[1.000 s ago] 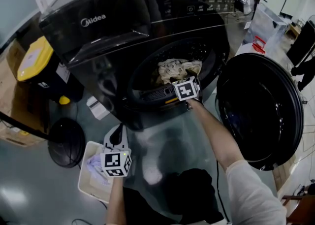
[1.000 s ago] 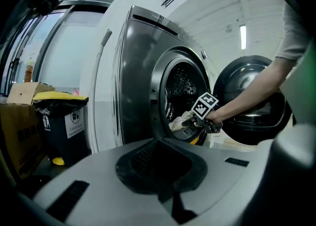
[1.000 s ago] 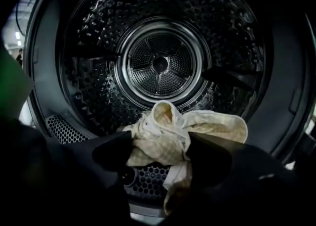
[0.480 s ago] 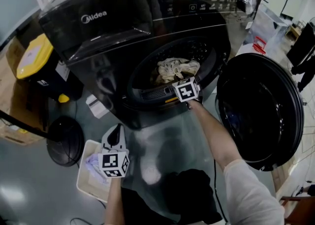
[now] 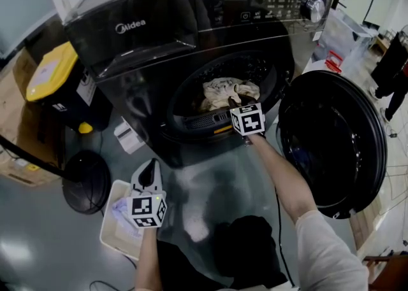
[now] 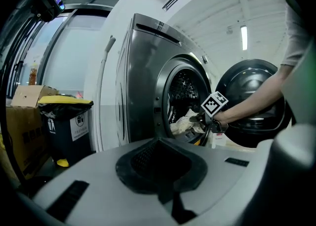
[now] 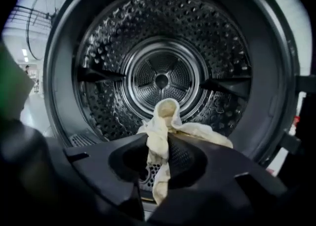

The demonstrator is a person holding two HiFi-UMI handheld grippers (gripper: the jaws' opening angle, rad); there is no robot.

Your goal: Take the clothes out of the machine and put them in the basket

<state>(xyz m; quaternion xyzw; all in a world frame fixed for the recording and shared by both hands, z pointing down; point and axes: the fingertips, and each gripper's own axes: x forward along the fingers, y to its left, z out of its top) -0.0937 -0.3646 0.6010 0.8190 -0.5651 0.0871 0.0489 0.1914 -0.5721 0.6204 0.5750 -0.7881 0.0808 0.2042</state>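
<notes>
**A:** Where did we find the cloth (image 5: pixel 224 89)?

**B:** We found it at the mouth of the washing machine (image 5: pixel 159 41), partly lying in the drum (image 7: pixel 160 79). Our right gripper (image 5: pixel 234 102) had just been closing its jaws, and they pinched one fold of the cloth between them.

**A:** And our left gripper (image 5: pixel 148 172)?

**B:** We held it above the white basket (image 5: pixel 107 227) on the floor. Its jaws were pressed together with nothing between them. The basket stood well apart from the cloth. The round door (image 5: pixel 331 143) stood open at the right side.
</notes>
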